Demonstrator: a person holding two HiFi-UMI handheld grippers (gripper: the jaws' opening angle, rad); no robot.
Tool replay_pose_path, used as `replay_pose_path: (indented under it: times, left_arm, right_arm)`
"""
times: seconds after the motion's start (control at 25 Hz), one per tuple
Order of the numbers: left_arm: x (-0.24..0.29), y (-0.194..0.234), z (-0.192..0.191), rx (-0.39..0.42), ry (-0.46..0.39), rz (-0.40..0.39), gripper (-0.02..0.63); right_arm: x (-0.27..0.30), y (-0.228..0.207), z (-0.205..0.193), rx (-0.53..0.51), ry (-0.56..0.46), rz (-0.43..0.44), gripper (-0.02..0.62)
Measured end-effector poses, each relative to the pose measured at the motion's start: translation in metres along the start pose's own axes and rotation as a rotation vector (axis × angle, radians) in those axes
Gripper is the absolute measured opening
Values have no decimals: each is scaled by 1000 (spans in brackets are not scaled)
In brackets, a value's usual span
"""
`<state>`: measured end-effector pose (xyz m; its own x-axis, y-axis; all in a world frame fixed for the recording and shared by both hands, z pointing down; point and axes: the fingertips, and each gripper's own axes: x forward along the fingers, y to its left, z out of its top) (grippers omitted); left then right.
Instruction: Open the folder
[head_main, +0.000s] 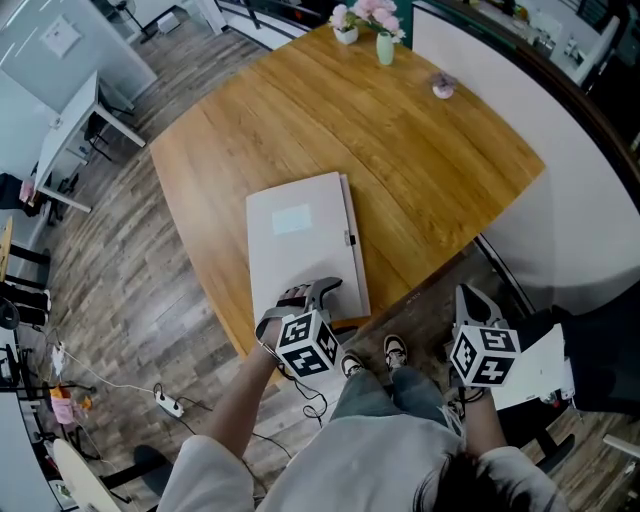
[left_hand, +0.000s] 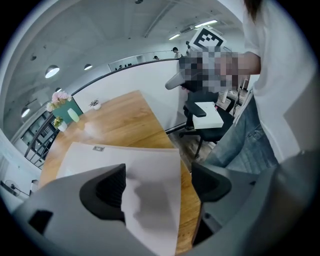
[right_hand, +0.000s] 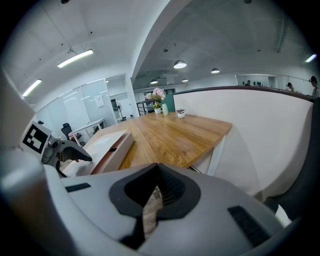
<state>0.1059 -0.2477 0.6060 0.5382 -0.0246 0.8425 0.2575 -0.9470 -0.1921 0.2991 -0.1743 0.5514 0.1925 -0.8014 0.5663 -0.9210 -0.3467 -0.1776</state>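
While the folder (head_main: 300, 250) lies flat and closed on the wooden table (head_main: 430, 170), close to the near edge, the left gripper (head_main: 314, 292) is right over its near end. Jaws spread wide there, the pale cover showing between them with their shadow on it, nothing pinched. Whether a pad touches the cover, I can't tell. A small dark clasp sits on the folder's right-hand side, and the lid is down on the box.

Over to the right gripper (head_main: 472, 300) — it hangs off the table, well apart from the folder, above the wood floor beside the person's knee. Its jaws are pressed together with only a sliver of floor showing through, and nothing between them.

At the far end of the table — pink flowers (head_main: 366, 14) and a green vase (head_main: 385, 48), well away from the folder.
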Motion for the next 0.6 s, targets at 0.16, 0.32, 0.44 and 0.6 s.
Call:
replay_pose_path:
  times: [0.16, 0.32, 0.44, 0.6]
  left_arm:
    - [3, -3, -4, 9, 21, -2, 408]
    - [6, -8, -8, 16, 44, -11, 400]
    - [9, -9, -10, 22, 54, -6, 395]
    - [11, -6, -9, 23, 53, 26, 362]
  right_arm:
    - [2, -1, 1, 3, 0, 6, 2]
    - [5, -2, 1, 5, 4, 13, 2]
    - [8, 0, 2, 6, 6, 22, 2]
    - [11, 2, 3, 2, 8, 32, 2]
